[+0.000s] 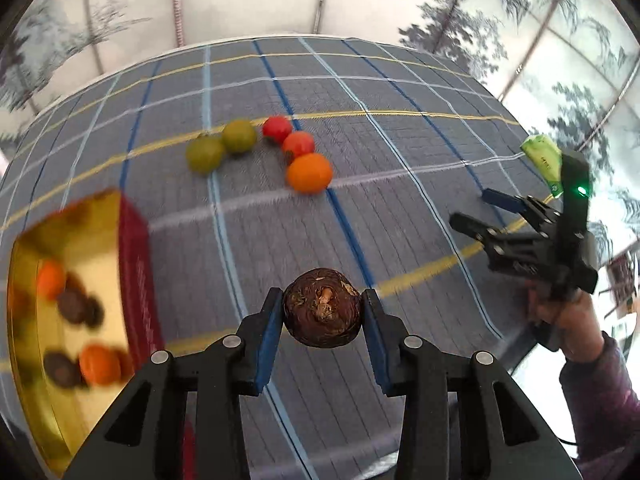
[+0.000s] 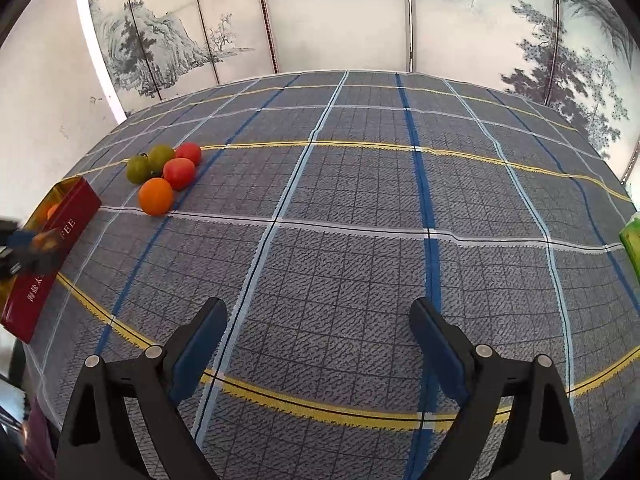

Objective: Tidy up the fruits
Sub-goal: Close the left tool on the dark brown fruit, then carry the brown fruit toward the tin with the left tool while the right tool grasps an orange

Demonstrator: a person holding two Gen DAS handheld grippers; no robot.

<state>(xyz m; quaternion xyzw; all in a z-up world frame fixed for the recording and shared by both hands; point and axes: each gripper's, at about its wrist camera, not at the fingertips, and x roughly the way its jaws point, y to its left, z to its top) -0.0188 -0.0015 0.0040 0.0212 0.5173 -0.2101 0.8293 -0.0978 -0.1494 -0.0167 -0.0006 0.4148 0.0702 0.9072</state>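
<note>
My left gripper [image 1: 322, 309] is shut on a dark brown round fruit [image 1: 322, 313] and holds it above the checked tablecloth. A red tin with a gold inside [image 1: 80, 304] lies to its left, holding several orange and dark brown fruits. On the cloth farther off lie two green fruits [image 1: 222, 145], two red fruits [image 1: 288, 135] and an orange fruit [image 1: 309, 173]. The same cluster shows in the right wrist view [image 2: 164, 174] at the far left, beside the red tin [image 2: 48, 256]. My right gripper [image 2: 318, 340] is open and empty over bare cloth, and also shows in the left wrist view [image 1: 476, 214].
A green packet [image 1: 544, 160] lies at the table's right edge, also in the right wrist view [image 2: 632, 244]. A painted folding screen [image 2: 320, 16] stands behind the table. The table edge runs close on the left and right.
</note>
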